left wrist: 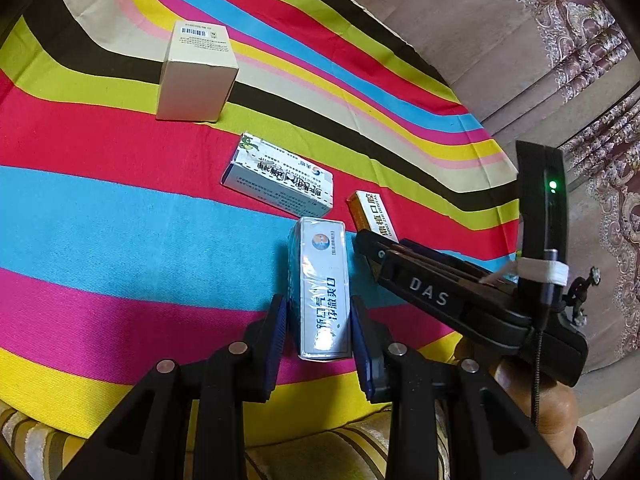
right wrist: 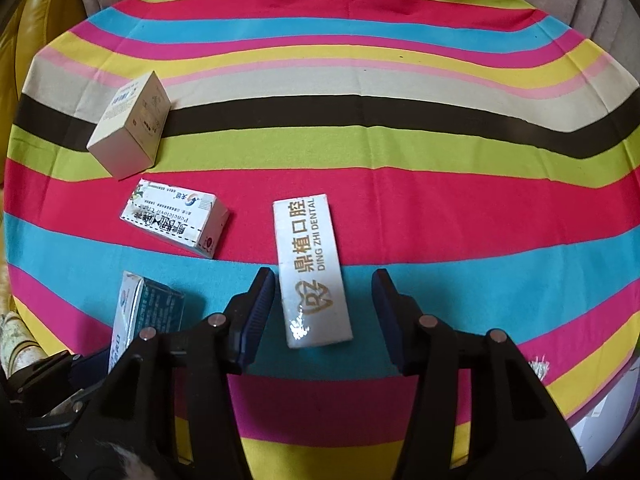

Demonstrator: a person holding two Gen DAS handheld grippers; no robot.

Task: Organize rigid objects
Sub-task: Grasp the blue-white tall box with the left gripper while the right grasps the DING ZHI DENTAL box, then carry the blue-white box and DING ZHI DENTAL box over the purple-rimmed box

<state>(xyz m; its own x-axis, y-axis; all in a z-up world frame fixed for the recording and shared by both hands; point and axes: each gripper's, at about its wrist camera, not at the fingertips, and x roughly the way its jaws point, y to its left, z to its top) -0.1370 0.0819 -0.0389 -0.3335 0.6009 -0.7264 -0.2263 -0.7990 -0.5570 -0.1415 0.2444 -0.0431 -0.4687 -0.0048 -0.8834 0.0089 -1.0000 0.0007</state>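
Note:
Several boxes lie on a striped cloth [left wrist: 100,208]. In the left wrist view my left gripper [left wrist: 319,320] is shut on a blue and white box [left wrist: 322,280] wrapped in clear film. A white medicine box [left wrist: 280,176] lies beyond it, and a cream carton [left wrist: 196,72] stands further back. In the right wrist view my right gripper [right wrist: 324,300] is open, its fingers either side of a white dental box [right wrist: 312,268] with gold lettering, not touching it. The right gripper [left wrist: 460,292] also shows in the left wrist view, over the dental box [left wrist: 372,212].
The cloth [right wrist: 440,184] covers a round surface. In the right wrist view the medicine box [right wrist: 176,220], the cream carton [right wrist: 128,128] and the blue box [right wrist: 140,312] lie to the left. A sofa cushion [left wrist: 440,32] and patterned fabric [left wrist: 600,60] lie beyond the cloth's edge.

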